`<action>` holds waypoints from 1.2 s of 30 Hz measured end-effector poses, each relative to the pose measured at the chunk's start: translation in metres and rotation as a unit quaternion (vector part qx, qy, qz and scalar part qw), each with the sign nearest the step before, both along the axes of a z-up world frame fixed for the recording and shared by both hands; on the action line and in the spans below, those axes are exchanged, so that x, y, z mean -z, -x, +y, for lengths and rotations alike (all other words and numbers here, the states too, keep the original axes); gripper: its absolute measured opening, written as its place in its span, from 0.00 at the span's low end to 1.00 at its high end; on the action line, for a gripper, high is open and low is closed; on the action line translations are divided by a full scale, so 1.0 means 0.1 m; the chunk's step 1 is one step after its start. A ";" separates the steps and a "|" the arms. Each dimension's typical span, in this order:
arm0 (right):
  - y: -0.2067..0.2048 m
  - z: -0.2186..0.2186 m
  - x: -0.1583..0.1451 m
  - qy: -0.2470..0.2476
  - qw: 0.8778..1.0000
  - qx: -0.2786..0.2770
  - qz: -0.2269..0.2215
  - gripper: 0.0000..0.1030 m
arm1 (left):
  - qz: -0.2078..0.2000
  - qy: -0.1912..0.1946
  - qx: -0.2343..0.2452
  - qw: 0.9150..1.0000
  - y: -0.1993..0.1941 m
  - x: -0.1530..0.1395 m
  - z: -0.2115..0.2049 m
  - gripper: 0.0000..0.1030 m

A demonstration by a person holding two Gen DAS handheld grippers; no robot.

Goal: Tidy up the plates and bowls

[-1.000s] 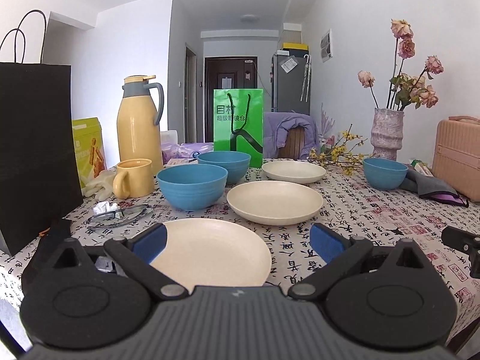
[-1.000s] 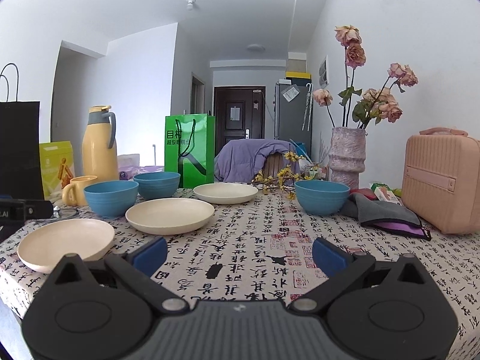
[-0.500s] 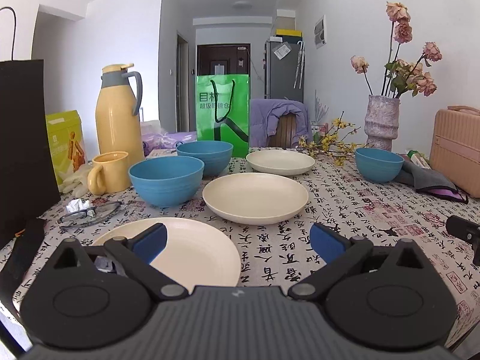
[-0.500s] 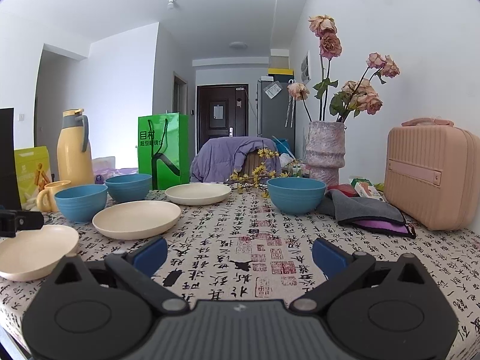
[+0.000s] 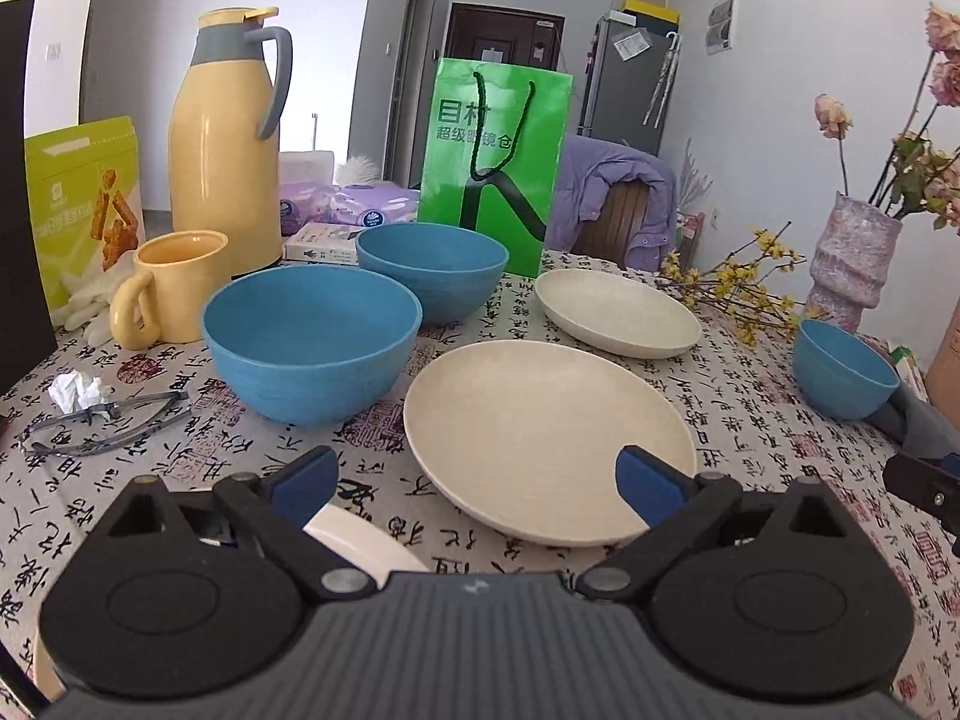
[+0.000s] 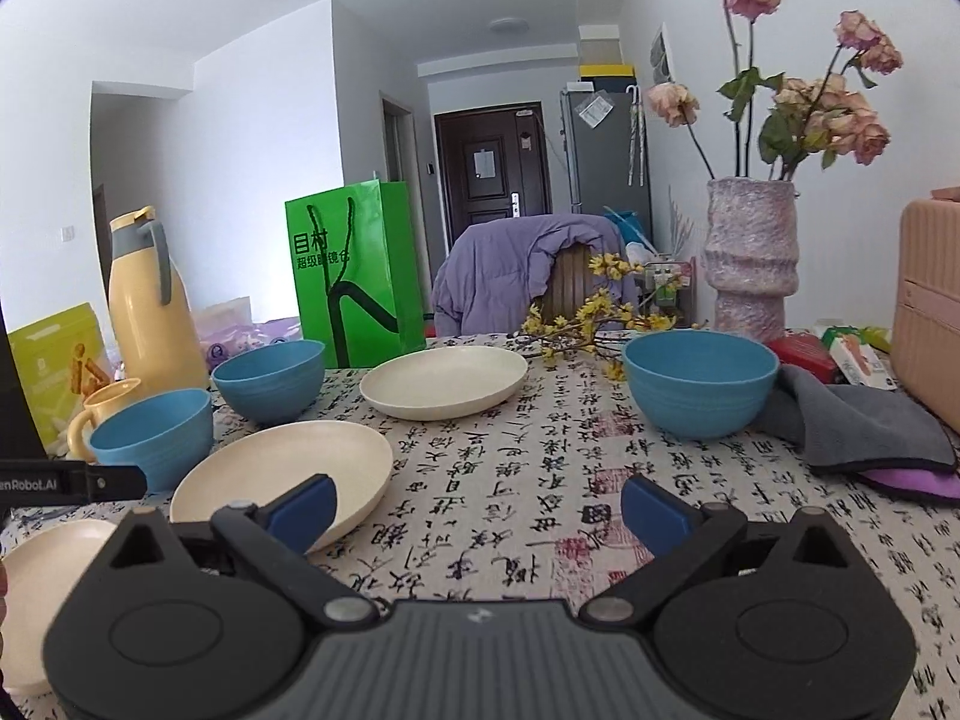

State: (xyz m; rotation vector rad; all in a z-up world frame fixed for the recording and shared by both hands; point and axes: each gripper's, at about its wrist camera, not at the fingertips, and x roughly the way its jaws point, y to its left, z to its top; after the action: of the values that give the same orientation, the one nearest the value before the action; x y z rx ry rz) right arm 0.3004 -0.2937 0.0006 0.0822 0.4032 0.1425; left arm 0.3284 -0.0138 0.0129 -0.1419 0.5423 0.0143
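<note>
Three cream plates [image 5: 549,444] and three blue bowls [image 5: 312,345] are left unstacked; both the left gripper [image 5: 477,477] and right gripper [image 6: 477,507], spread and empty, have been brought nearer the middle plate, probably next.

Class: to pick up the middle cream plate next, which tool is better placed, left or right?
Left. The left tool is open and faces the middle plate squarely; the right tool faces bare tablecloth.

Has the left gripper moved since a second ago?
Yes. The left gripper has moved forward: the near cream plate has slid almost under it, and its open jaws now frame the middle cream plate.
</note>
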 end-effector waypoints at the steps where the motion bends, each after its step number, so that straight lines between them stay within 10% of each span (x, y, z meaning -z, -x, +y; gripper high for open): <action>1: -0.12 0.02 0.00 0.001 1.000 -0.007 0.003 0.95 | 0.005 0.000 -0.002 1.000 -0.10 0.01 0.00 0.95; 16: -1.56 0.55 0.39 0.012 0.993 -0.075 0.088 0.64 | 0.075 0.012 -0.021 0.997 -0.92 0.37 0.05 0.57; 28: -1.82 0.72 0.69 -0.001 0.987 -0.097 0.125 0.16 | 0.107 0.021 -0.030 0.994 -1.10 0.50 0.13 0.17; 36: -1.79 0.69 0.63 -0.001 0.989 -0.079 0.121 0.14 | 0.095 0.020 -0.025 0.995 -1.05 0.45 0.07 0.13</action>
State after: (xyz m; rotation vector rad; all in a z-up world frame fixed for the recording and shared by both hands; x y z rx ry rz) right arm 0.4793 -0.2250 -0.0625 0.0690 0.6523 0.2916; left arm 0.4332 -0.0068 -0.0318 -0.1935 0.7302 0.0663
